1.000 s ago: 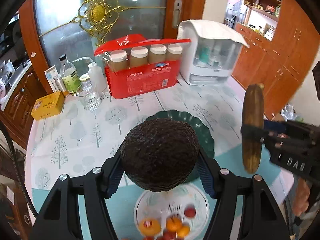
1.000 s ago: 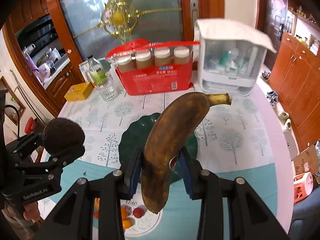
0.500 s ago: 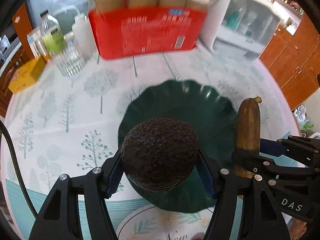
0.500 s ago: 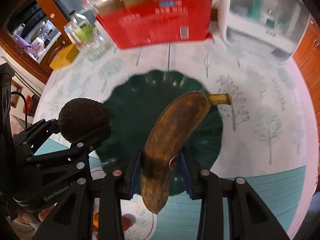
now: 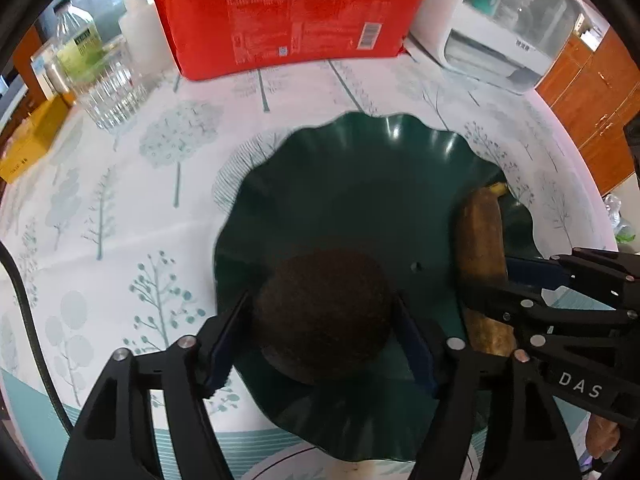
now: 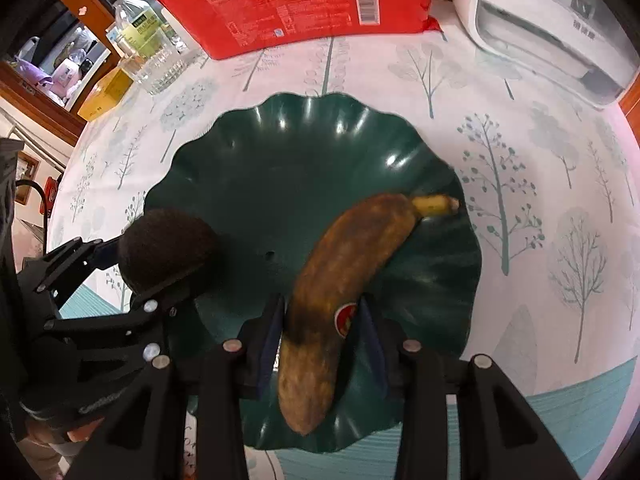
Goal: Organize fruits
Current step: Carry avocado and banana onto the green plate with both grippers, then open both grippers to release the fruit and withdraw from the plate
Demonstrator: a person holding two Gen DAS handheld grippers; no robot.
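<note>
Avocado point(image 5: 322, 316): dark, pebbled skin, clamped by left gripper point(image 5: 320, 332) over the green plate point(image 5: 360, 176). Banana point(image 6: 344, 280): browned, red sticker, pinched by right gripper point(image 6: 320, 332) over the same plate. Contact with the plate appears likely for the stem end but is unclear.

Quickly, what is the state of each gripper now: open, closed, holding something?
Left gripper: closed on the dark rough-skinned avocado.
Right gripper: closed on the brown overripe banana.

Avocado point(image 5: 322, 320) and banana point(image 6: 340, 280) now down low over green plate point(image 6: 280, 152).
</note>
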